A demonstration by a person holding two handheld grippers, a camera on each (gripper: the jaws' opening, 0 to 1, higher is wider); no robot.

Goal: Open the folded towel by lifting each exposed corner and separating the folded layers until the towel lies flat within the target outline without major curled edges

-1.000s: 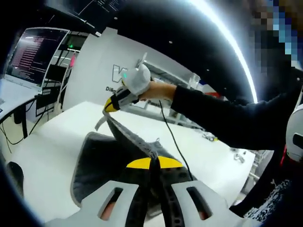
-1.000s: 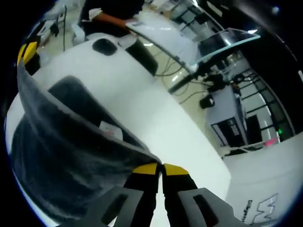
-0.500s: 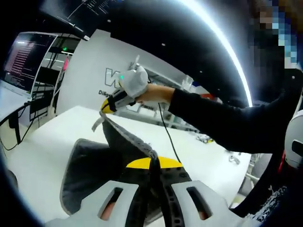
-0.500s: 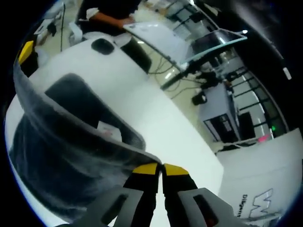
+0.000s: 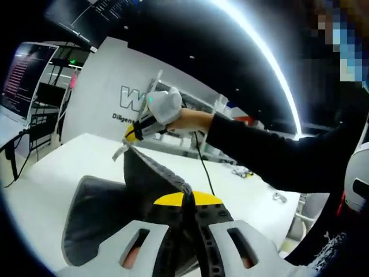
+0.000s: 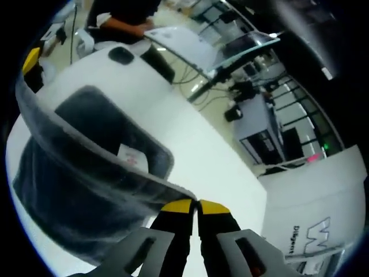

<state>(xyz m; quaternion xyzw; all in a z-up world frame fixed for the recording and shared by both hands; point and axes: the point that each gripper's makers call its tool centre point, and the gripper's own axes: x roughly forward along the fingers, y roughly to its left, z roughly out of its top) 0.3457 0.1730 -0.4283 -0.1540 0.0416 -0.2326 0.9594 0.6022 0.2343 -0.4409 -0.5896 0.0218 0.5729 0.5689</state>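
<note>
A dark grey towel (image 5: 98, 208) with a pale hem lies partly on the white table (image 5: 40, 173), one edge lifted taut between both grippers. In the left gripper view my left gripper (image 5: 187, 199) is shut on one corner of that edge. The right gripper (image 5: 133, 133), held by a white-gloved hand (image 5: 165, 105), pinches the far corner. In the right gripper view my right gripper (image 6: 196, 206) is shut on the towel (image 6: 69, 173), whose raised edge runs up left to the left gripper's yellow tip (image 6: 31, 59). A white label (image 6: 128, 154) shows on the lower layer.
A monitor (image 5: 17, 75) and a white panel with lettering (image 5: 130, 98) stand beyond the table's far side. In the right gripper view a dark round object (image 6: 121, 55) sits at the table (image 6: 202, 161) edge, with a seated person (image 6: 118, 17) and desks beyond.
Both cameras have risen and tilted a little. The towel's held edge stays taut between the grippers, and more of the lower layer shows spread on the table.
</note>
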